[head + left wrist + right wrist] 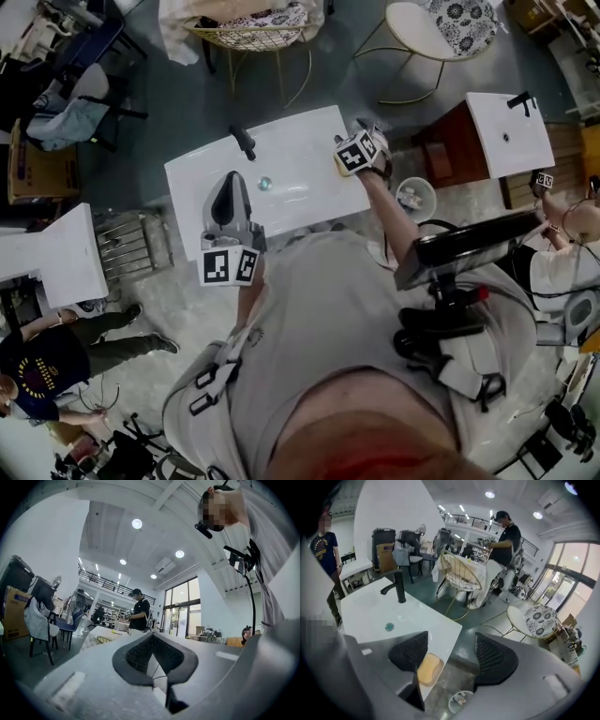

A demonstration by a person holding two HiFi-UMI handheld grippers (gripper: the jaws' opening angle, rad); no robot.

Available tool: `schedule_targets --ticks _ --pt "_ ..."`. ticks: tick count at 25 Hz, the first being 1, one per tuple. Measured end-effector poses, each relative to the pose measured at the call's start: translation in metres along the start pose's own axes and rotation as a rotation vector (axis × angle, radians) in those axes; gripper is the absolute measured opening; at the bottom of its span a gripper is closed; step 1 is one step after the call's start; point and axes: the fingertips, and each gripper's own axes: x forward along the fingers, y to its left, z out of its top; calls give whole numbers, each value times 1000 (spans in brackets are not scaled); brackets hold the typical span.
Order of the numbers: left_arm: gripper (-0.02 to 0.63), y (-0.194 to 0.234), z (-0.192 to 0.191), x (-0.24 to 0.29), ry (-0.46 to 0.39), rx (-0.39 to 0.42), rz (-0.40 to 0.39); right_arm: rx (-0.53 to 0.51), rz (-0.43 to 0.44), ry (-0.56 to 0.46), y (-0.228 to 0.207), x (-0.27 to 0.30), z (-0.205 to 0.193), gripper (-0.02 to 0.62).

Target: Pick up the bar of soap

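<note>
One bar of soap (430, 669): orange, on sink (370, 609) edge.
Right gripper (450, 656): released, soap beside one pad.
Left gripper (153, 641): clenched, empty.

White sink (309, 141) sat at frame centre, black faucet (243, 142) at its upper-left edge, drain (264, 184) mid-basin. Second sink (487, 127) upper right. Wire chair (253, 37) top centre. Small bin (414, 199) right of centre.
</note>
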Motion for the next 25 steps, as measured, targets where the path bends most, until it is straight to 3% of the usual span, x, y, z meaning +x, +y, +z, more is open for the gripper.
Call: schedule_targets --ticks 11,17,22,25 --pt "-2 9 -1 -12 2 -1 40 15 181 278 32 70 -77 282" --pt "-2 12 0 -17 1 -5 51 16 192 370 39 95 -110 276" --pt "-2 22 -4 -25 -1 -4 77 105 215 373 39 109 -125 270" --pt "-2 24 -1 -27 3 -2 83 161 196 427 34 101 -129 273"
